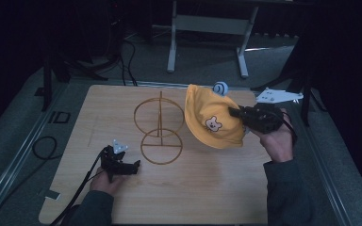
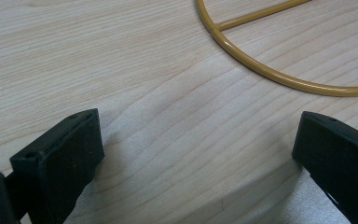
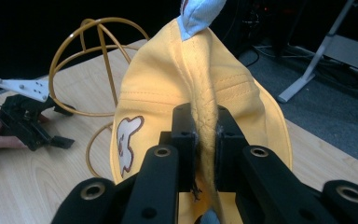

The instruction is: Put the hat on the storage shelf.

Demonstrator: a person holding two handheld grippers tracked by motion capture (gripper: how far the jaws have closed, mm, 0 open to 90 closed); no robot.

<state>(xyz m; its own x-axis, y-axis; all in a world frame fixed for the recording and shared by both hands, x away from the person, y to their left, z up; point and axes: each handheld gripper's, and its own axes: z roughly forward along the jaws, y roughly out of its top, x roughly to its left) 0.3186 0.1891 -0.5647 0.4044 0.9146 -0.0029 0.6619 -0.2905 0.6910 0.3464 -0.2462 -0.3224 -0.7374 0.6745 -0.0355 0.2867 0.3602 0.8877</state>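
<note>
A yellow cap (image 1: 212,121) with a bear patch and a light blue top button hangs in the air over the table's right half. My right gripper (image 1: 234,112) is shut on a fold of its fabric; in the right gripper view the cap (image 3: 200,84) is pinched between the jaws at my right gripper (image 3: 204,140). A gold wire stand (image 1: 159,127) with a round base and an upright ring sits at the table's middle, left of the cap. My left gripper (image 1: 134,165) rests open on the wood near the stand's base ring (image 2: 279,74); my left gripper (image 2: 196,149) holds nothing.
The light wooden tabletop (image 1: 207,193) has bare room at the front and the left. Black cables (image 1: 45,148) lie on the grey floor left of the table. A white metal frame (image 1: 207,28) stands beyond the far edge.
</note>
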